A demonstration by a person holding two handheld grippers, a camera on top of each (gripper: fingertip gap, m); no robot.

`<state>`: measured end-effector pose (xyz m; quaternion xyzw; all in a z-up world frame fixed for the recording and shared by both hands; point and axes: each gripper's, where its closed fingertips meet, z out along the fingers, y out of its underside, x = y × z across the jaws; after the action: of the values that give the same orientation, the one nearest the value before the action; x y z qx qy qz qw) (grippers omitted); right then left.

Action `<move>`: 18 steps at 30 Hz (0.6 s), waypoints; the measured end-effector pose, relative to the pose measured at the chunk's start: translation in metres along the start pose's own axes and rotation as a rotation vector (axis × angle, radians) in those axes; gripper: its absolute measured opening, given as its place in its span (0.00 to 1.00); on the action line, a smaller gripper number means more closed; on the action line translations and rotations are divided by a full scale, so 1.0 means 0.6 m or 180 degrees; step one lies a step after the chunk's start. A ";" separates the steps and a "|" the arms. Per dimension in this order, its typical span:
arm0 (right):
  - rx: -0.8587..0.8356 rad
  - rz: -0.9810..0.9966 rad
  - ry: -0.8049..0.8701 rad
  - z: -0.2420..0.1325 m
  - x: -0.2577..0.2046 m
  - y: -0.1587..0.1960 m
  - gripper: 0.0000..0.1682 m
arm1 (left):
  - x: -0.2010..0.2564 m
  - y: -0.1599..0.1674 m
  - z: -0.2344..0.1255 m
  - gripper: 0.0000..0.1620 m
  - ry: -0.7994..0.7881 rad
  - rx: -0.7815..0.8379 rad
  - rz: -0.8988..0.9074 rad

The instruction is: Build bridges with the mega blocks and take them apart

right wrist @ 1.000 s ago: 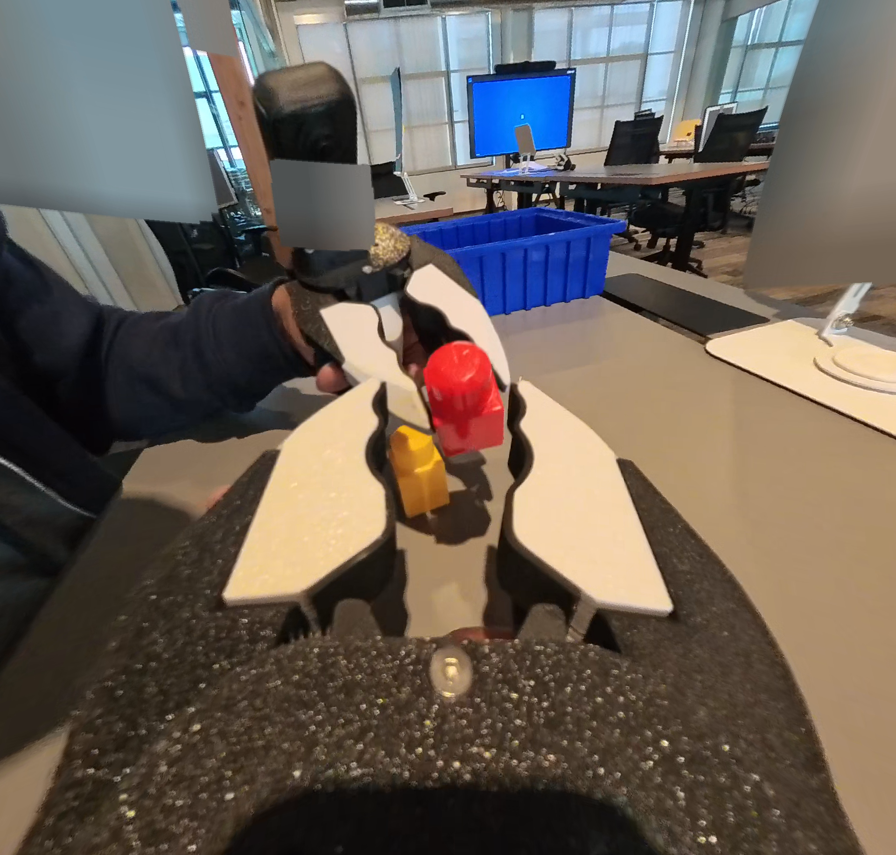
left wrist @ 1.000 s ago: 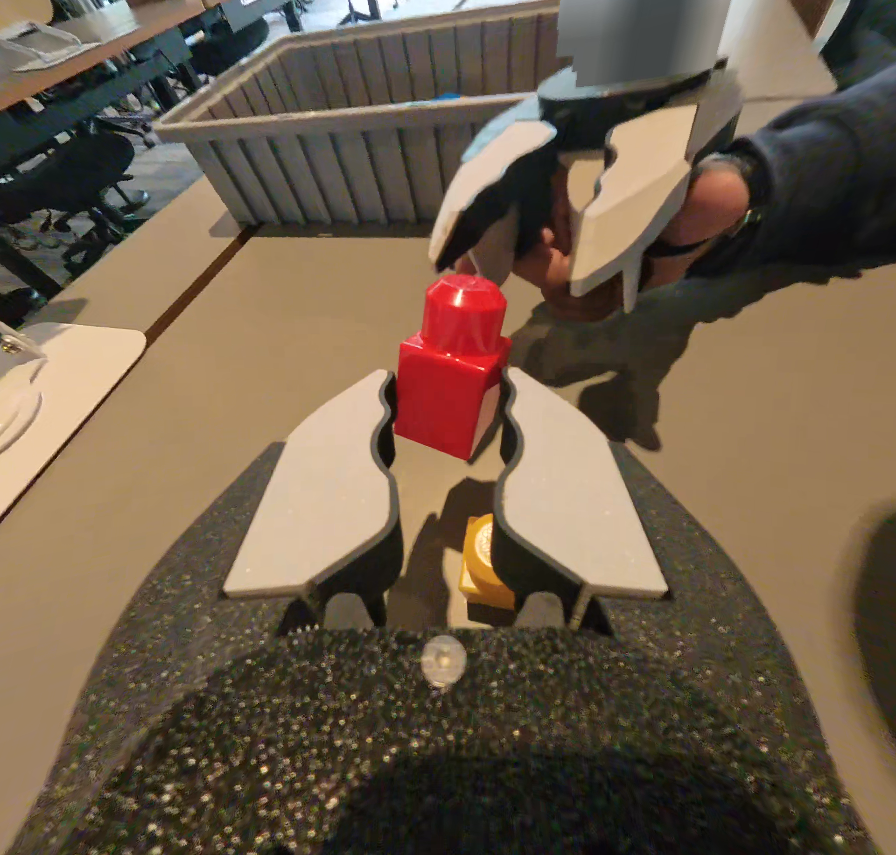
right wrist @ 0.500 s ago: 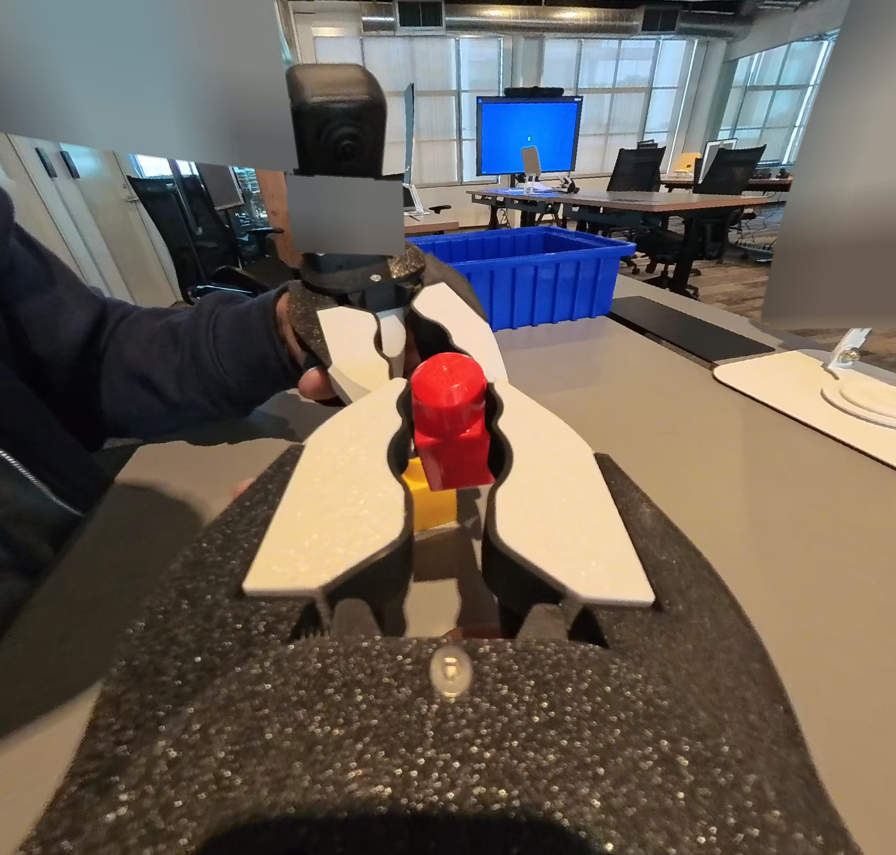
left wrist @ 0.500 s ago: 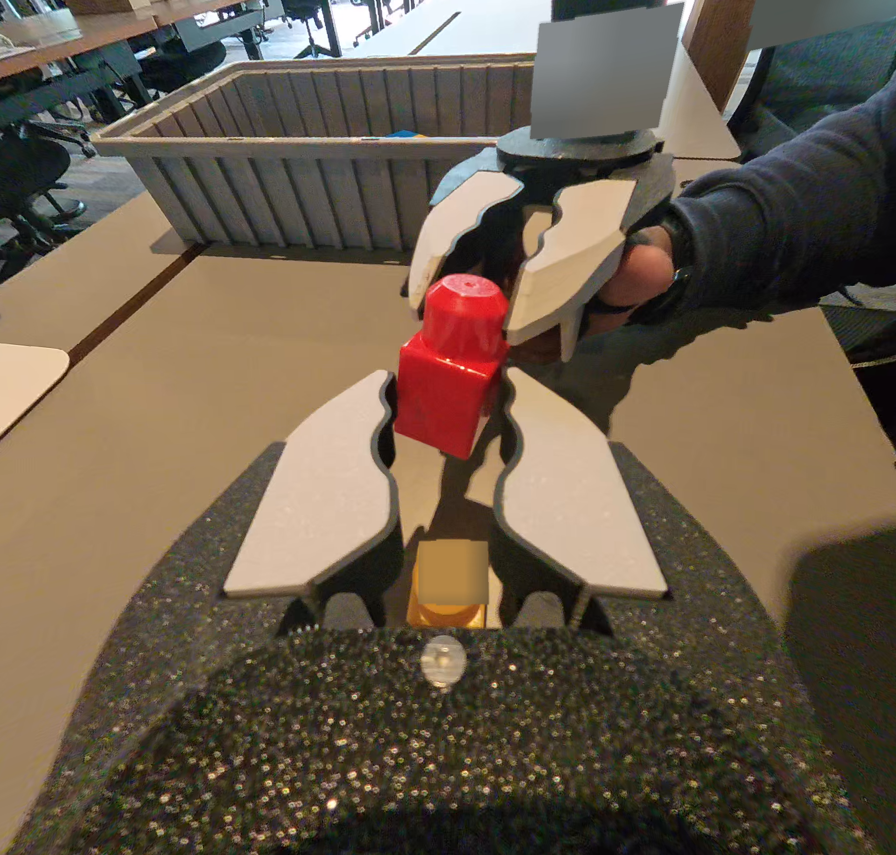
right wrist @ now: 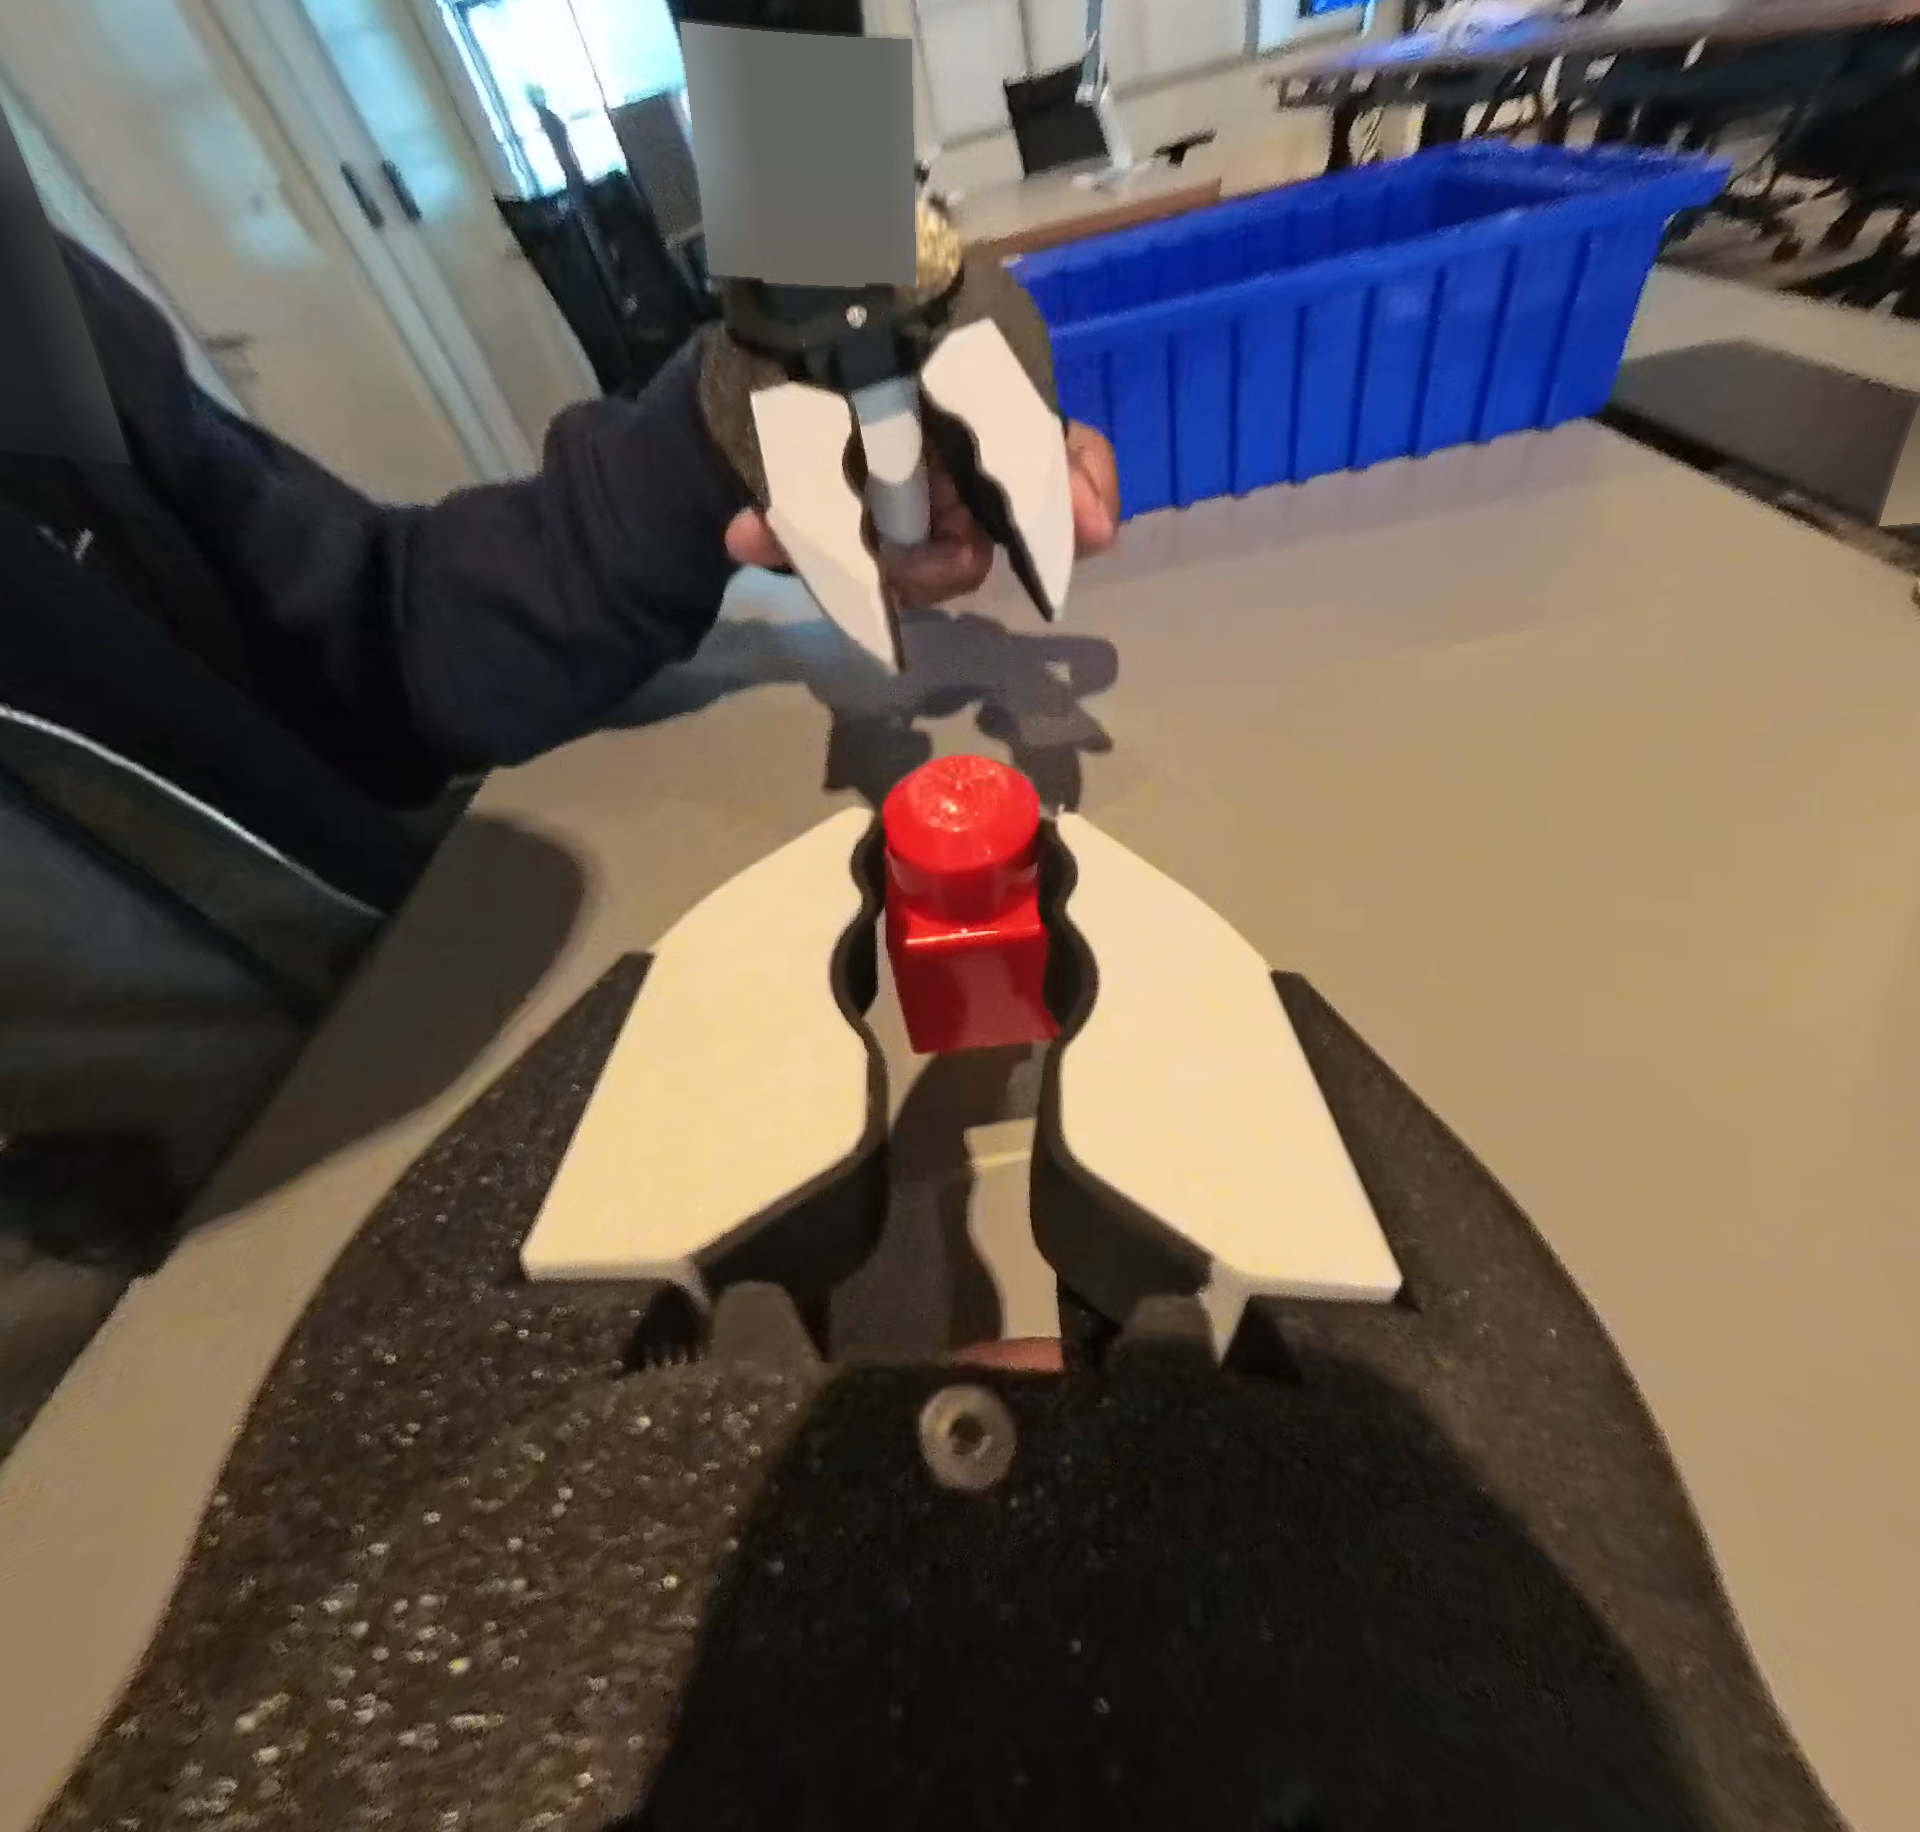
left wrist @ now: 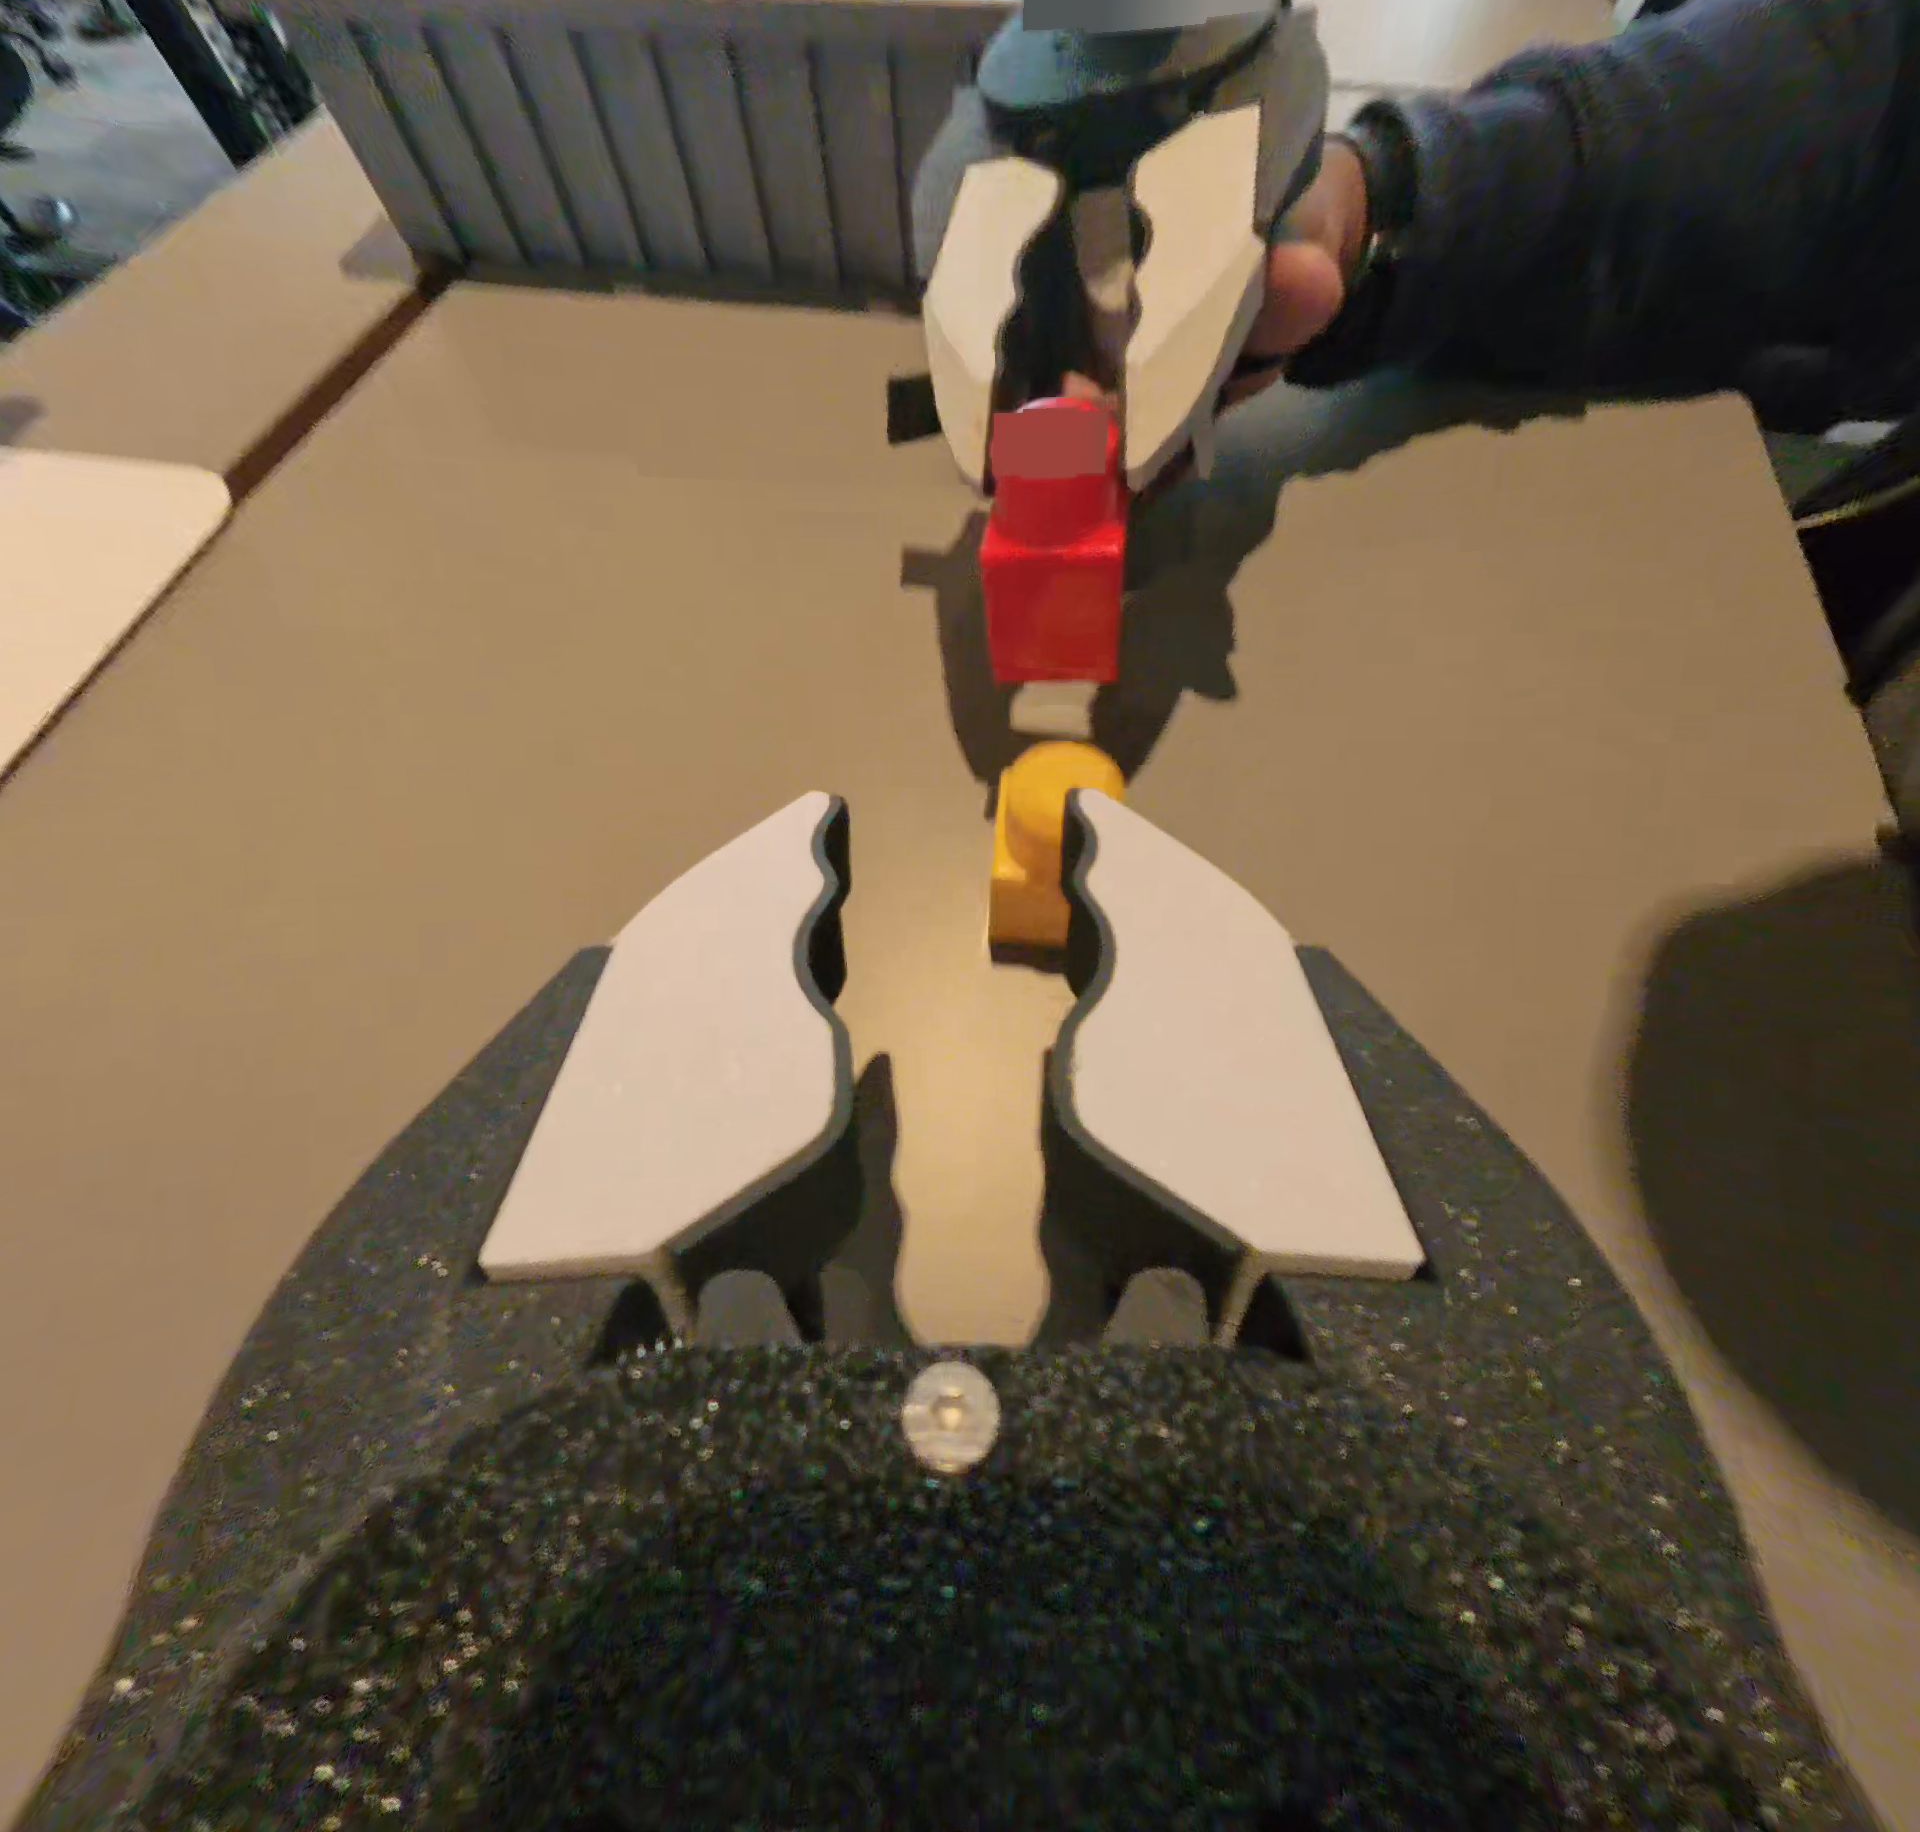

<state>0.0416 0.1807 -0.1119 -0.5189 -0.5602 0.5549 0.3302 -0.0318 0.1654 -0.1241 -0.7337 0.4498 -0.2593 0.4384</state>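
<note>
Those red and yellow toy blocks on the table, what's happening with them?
A person holds a gripper in each hand. The right gripper is clamped on a small red plastic block and holds it in the air above the tan table. The left gripper is open and empty, close beside a small yellow plastic block standing on the table. The two blocks are apart.

My left gripper (left wrist: 951,826) has two pale grey fingers (left wrist: 686,1055) with wavy inner edges lined in black, set in a black body (left wrist: 935,1626) flecked with glitter; a small round silver screw (left wrist: 950,1416) sits just behind the finger roots. My right gripper (right wrist: 961,847) is built the same, with a dark hex screw (right wrist: 966,1437) behind its fingers. Behind each claw, the hand gripping it wears a dark navy sleeve (right wrist: 416,598).
</note>
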 end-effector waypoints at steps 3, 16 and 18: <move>-0.0287 -0.0014 -0.0089 0.024 0.005 0.022 0.17 | 0.002 0.036 -0.008 0.21 0.0085 -0.0195 -0.0141; -0.0930 -0.0234 0.0038 0.055 0.002 0.076 0.17 | 0.041 0.112 0.070 0.19 0.0297 -0.0968 0.0045; -0.0947 -0.0244 0.0043 0.055 0.000 0.078 0.17 | 0.039 0.114 0.075 0.18 0.0280 -0.0972 0.0058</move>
<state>0.0204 0.1644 -0.1624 -0.5441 -0.6534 0.4492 0.2743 -0.0156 0.1486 -0.2059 -0.7757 0.5094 -0.2157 0.3039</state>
